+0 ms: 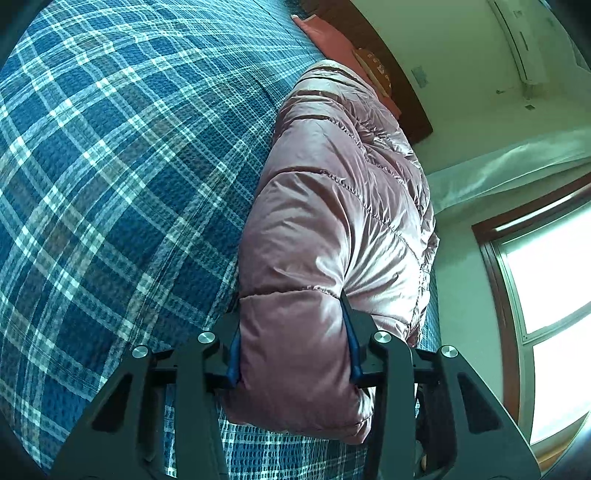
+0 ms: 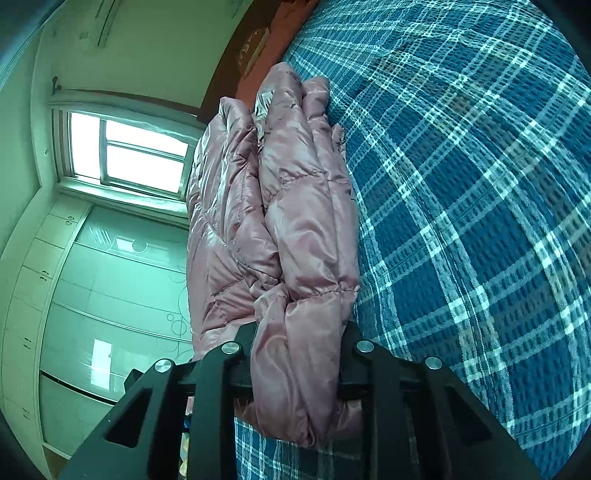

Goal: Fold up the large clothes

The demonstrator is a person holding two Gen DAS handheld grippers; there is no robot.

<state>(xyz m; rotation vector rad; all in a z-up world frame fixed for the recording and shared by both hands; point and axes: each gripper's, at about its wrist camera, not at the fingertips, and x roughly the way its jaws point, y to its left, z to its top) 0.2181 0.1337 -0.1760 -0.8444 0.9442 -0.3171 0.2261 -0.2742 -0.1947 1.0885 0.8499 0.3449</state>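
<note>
On the bed we see a big blue blanket [image 1: 110, 166] with white and light-blue check lines, and it has a bumpy, waffle feel to its cloth. It covers almost the whole bed in both views. A puffy pink jacket [image 1: 332, 221] lies on top of it, folded into a thick, shiny bundle near the edge of the bed.

Our left gripper [image 1: 293, 347] is squeezing one end of the jacket, with its blue pads pressed into the soft cloth on both sides. Our right gripper [image 2: 299, 350] is pinching another part of the jacket, and the puffy layers bunch up between its black fingers.

At the far end of the bed there is a red pillow [image 1: 325, 33] by a dark wooden headboard [image 1: 402, 96]. The walls are pale. A white air conditioner [image 1: 517, 40] hangs high on the wall. A bright window [image 2: 129, 155] with a frame lets in daylight. Below that window stands a tall wardrobe [image 2: 110, 288] with shiny, pale sliding doors and small drawers beside it.
</note>
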